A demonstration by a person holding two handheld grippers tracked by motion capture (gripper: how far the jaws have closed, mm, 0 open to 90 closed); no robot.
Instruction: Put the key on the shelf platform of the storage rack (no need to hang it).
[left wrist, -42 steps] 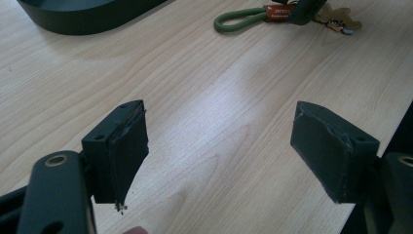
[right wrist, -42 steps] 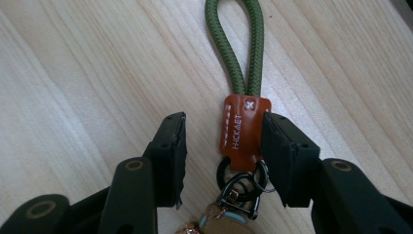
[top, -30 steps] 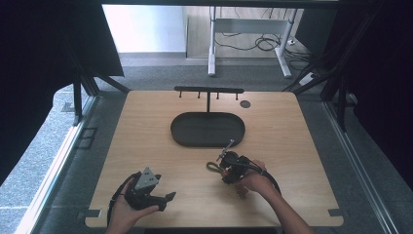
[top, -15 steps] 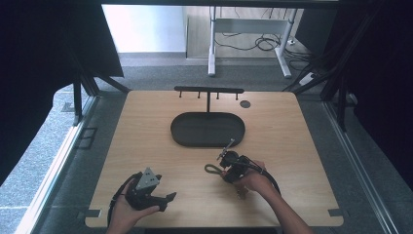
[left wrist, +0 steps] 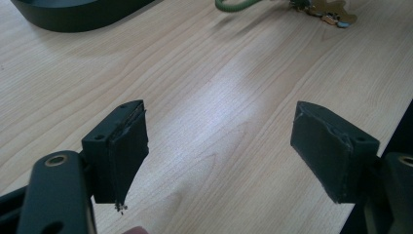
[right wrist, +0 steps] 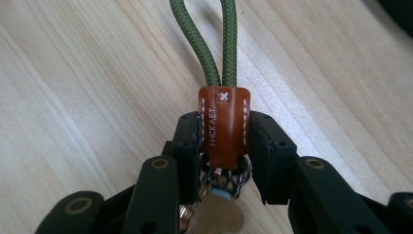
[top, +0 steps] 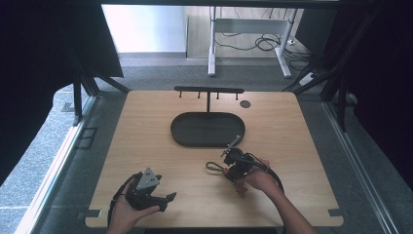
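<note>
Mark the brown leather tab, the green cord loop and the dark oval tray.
brown leather tab (right wrist: 224,126), right gripper view, its front face.
green cord loop (right wrist: 207,46), right gripper view, left strand.
dark oval tray (top: 181,139), high view, left rim.

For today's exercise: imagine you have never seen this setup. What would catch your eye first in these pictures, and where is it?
First, the brown leather tab with its green cord loop, clamped between the right gripper jaws just above the wooden table. Next, the dark oval tray at the table's middle, with a black hook rack behind it. The left gripper waits open at the near left.
</note>
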